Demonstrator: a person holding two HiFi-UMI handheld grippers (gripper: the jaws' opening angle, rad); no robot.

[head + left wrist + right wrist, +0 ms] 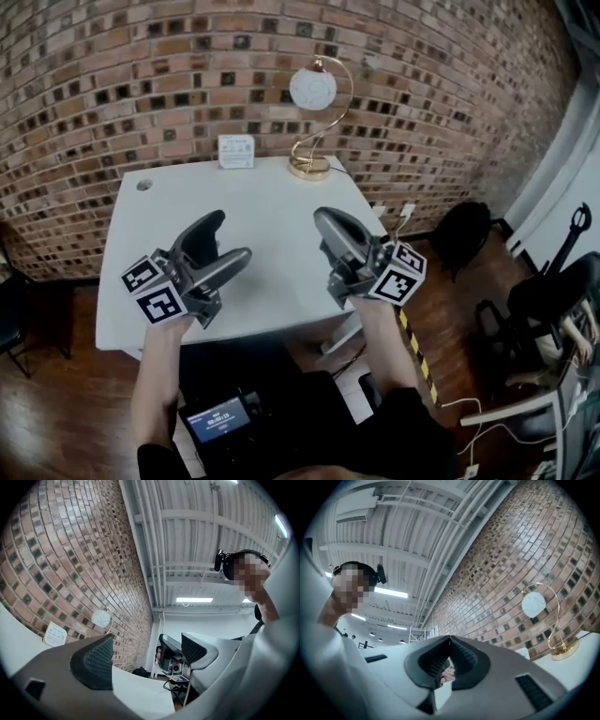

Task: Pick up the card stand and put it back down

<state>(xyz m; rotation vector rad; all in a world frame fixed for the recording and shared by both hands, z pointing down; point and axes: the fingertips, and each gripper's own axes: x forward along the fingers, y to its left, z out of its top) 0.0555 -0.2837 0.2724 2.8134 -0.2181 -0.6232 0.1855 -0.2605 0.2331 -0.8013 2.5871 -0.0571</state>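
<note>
The left gripper (232, 236) gapes, the right gripper (324, 218) is shut, both jaws empty. Reaching to twelve o'clock for the stand (236, 151) might clip the lamp (312, 90).

The white table (272, 225) lies bare through the middle of the frame, leaving a wide lane from its near edge up to the far edge. At upper centre the card stand (236, 151) sits at that far edge, close before the brick wall (112, 84), which closes off the room behind it. Right of the stand, a gold lamp (312, 89) arches over its base and narrows that side. The left side is open as far as a small hole (143, 185).
</note>
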